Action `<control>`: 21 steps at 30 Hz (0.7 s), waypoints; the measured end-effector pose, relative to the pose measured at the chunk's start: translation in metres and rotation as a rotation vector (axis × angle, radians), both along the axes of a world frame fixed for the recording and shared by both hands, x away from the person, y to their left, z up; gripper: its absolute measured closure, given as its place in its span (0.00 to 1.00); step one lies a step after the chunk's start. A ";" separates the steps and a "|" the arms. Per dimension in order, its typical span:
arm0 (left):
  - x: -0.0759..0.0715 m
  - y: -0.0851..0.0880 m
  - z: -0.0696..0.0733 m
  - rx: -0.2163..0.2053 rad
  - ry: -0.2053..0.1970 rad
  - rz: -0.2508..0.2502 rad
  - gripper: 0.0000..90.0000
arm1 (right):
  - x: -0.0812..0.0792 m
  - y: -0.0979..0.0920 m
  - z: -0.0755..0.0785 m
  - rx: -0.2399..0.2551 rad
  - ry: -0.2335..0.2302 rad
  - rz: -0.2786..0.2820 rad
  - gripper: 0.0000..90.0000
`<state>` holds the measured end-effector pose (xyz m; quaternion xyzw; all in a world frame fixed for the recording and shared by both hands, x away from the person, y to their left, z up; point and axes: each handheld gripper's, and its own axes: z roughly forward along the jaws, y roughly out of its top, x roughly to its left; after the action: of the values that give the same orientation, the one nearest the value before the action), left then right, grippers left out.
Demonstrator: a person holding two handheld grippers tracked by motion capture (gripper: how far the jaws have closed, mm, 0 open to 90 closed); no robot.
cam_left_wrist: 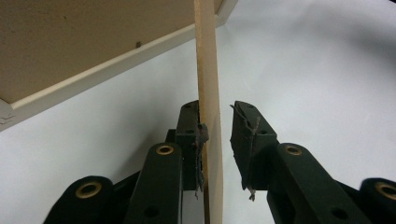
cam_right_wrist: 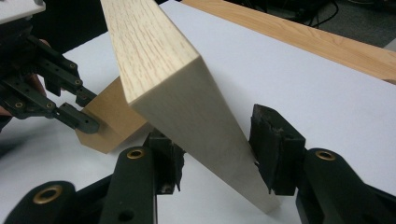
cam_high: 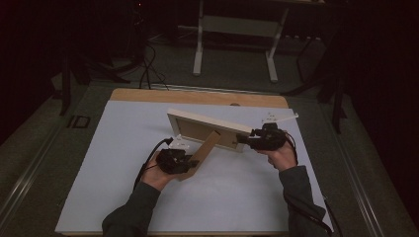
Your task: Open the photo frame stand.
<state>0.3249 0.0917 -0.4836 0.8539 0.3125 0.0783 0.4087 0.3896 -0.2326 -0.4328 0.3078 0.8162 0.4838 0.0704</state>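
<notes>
While the pale wooden picture frame is sitting tilted over the white sheet | its flat easel leg is sticking between the left gripper jaws, one pad touching, the other apart | right gripper is straddling the frame's grainy edge, jaws loose | right gripper view is showing woodgrain.

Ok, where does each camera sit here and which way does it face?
High view: above the table's near side, facing forward and down on the picture frame; both forearms and each hand-held gripper show.
Left gripper view: rides the left hand-held gripper, looking along its jaws at the frame's stand.
Right gripper view: rides the right hand-held gripper, jaws astride the frame's edge.
All share the frame and white table sheet.
</notes>
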 end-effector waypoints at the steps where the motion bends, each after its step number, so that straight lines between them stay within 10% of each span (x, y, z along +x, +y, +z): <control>1: 0.000 0.000 0.000 0.001 -0.002 0.001 0.81 | -0.001 0.000 0.000 -0.002 -0.002 0.000 0.61; 21: -0.003 0.002 -0.002 -0.006 -0.004 -0.016 0.79 | -0.010 0.003 -0.005 -0.004 -0.015 0.008 0.58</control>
<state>0.3216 0.0939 -0.4852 0.8550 0.3051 0.0759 0.4124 0.3792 -0.2300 -0.4374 0.3009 0.8177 0.4850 0.0753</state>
